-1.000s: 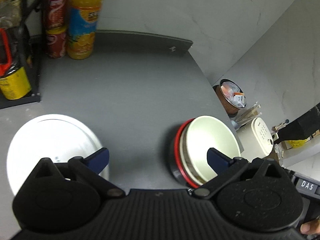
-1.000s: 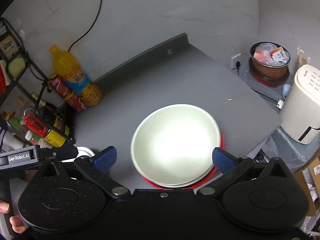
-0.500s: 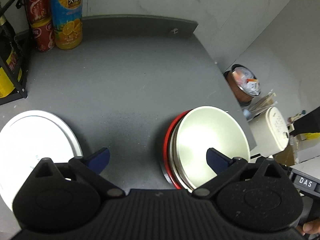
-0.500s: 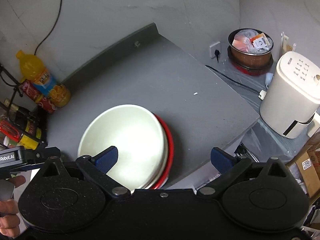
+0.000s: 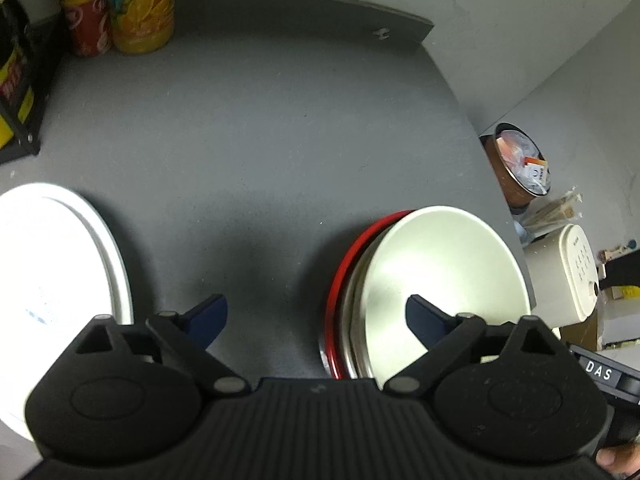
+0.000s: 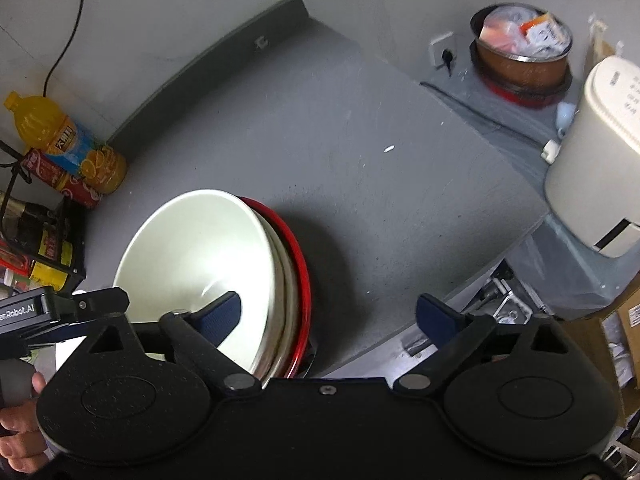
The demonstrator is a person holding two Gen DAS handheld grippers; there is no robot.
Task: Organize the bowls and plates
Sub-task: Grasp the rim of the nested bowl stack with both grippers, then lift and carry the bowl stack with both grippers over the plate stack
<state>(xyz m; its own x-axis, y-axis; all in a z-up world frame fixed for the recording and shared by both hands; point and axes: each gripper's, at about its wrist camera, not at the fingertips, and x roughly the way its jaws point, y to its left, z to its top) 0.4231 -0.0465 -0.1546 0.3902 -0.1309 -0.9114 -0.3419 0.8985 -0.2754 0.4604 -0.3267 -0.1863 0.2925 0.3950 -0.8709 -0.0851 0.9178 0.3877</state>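
Note:
A stack of bowls (image 5: 440, 268), cream on top with a red-rimmed one at the bottom, sits near the grey counter's right edge; it also shows in the right wrist view (image 6: 200, 248). A white plate (image 5: 52, 280) lies at the left. My left gripper (image 5: 316, 316) is open and empty above the counter between plate and bowls, its right finger over the cream bowl. My right gripper (image 6: 328, 312) is open and empty, its left finger over the bowl stack, its right finger past the counter edge.
An orange juice bottle (image 6: 68, 144) and red cans (image 5: 84, 20) stand at the back left by a black rack (image 5: 16, 80). Off the counter's right edge are a cream appliance (image 6: 600, 152) and a brown bin (image 6: 524, 56).
My right gripper has swung right, so the bowls have slid from between its fingers to its left side. My left gripper has moved forward and right; the plate has shifted leftward in its view.

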